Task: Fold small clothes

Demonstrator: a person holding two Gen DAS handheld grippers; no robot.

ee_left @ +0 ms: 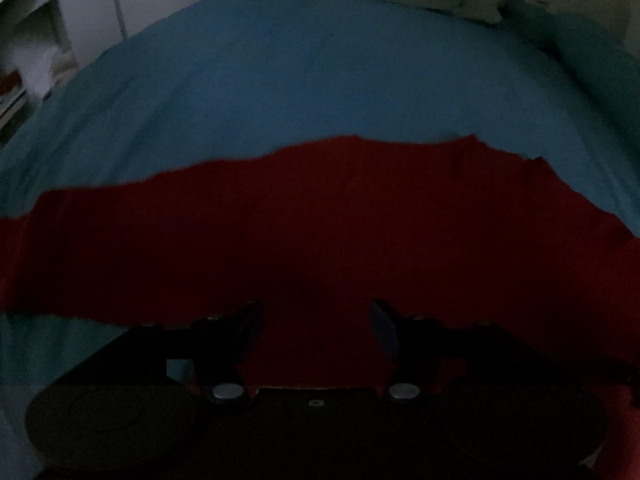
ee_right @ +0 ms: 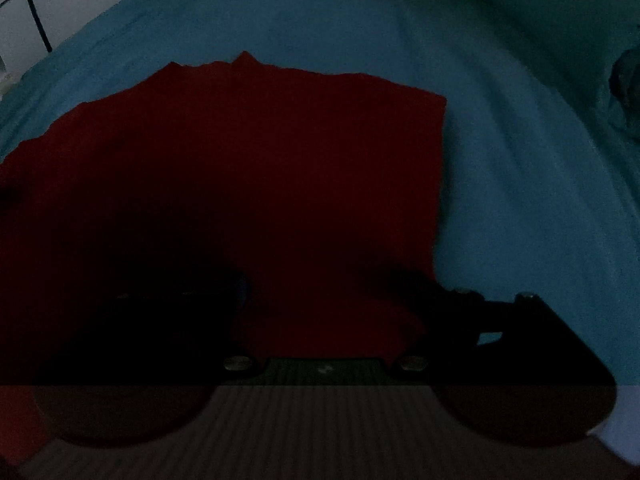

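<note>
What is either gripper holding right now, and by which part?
Nothing is held. The left gripper and right gripper both stand open over the red garment, which lies flat on the blue bedsheet; no cloth is pinched between the fingers.

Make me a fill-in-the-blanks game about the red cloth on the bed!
1. The red garment lies on a ____ bedsheet.
2. The left gripper has its jaws ____, with nothing clamped.
3. In the right wrist view, the garment's straight side edge is on the ____ of the picture.
4. The right gripper hovers over the ____ garment.

Missing words: blue; open; right; red
</note>
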